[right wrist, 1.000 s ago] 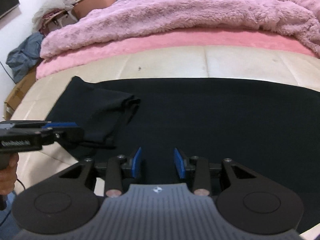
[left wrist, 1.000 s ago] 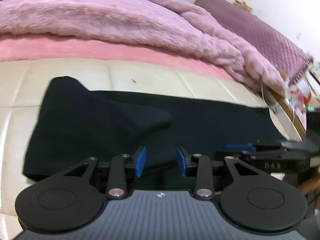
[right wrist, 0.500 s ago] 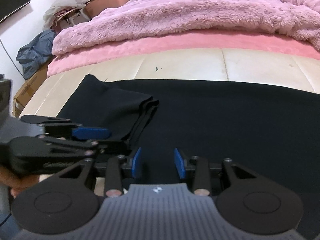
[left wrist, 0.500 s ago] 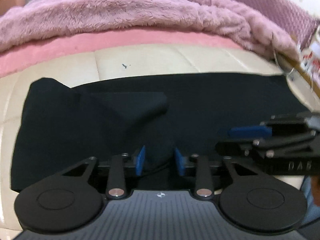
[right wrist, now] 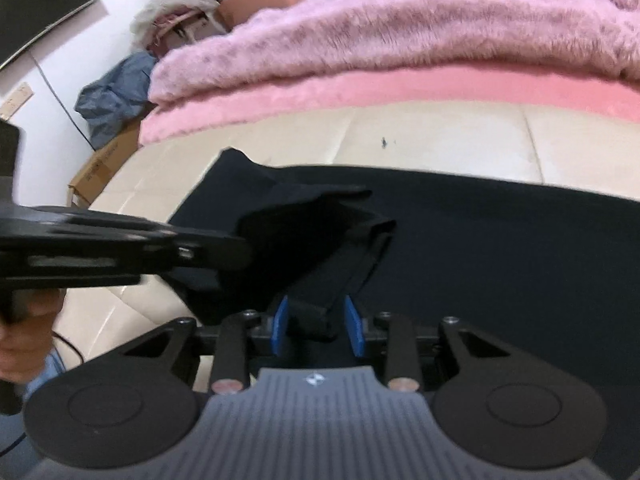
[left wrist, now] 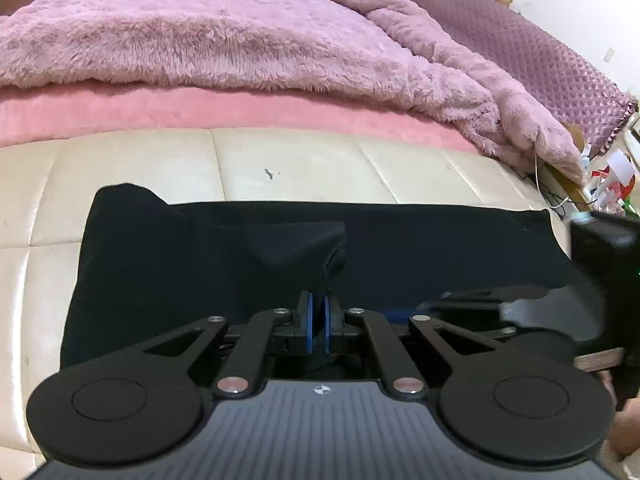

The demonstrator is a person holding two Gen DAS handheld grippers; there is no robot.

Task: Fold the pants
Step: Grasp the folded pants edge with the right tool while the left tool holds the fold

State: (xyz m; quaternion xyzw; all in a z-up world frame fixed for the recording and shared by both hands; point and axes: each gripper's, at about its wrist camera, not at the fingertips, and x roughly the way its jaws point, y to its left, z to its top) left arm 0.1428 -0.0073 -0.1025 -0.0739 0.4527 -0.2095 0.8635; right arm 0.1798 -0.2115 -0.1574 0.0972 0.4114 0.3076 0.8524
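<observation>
Pants (left wrist: 420, 252): black, spread wide across the cream quilted mattress (left wrist: 300, 160), filling the middle band of both views, one flap doubled back onto itself at left of centre.
Folded flap (right wrist: 320, 224): bunched and lifted into a ridge, running down toward the bottom centre of the right wrist view.
Left gripper (left wrist: 318, 322): low at bottom centre of its own view, pointing level along the fabric; blue pads pressed together with a pinch of the pants' near edge between them.
Left gripper from the other side (right wrist: 224, 250): reaches in from the left edge, blurred, its tip at the flap; a bare hand (right wrist: 24, 344) grips the handle at lower left.
Right gripper (right wrist: 319, 324): fingers apart, blue pads on either side of a strip of black cloth, not yet closed on it.
Right gripper seen from the left view (left wrist: 480, 308): blurred, lower right, just beside the left one.
Backdrop: fluffy pink blanket (left wrist: 224, 36) heaped across the top.
</observation>
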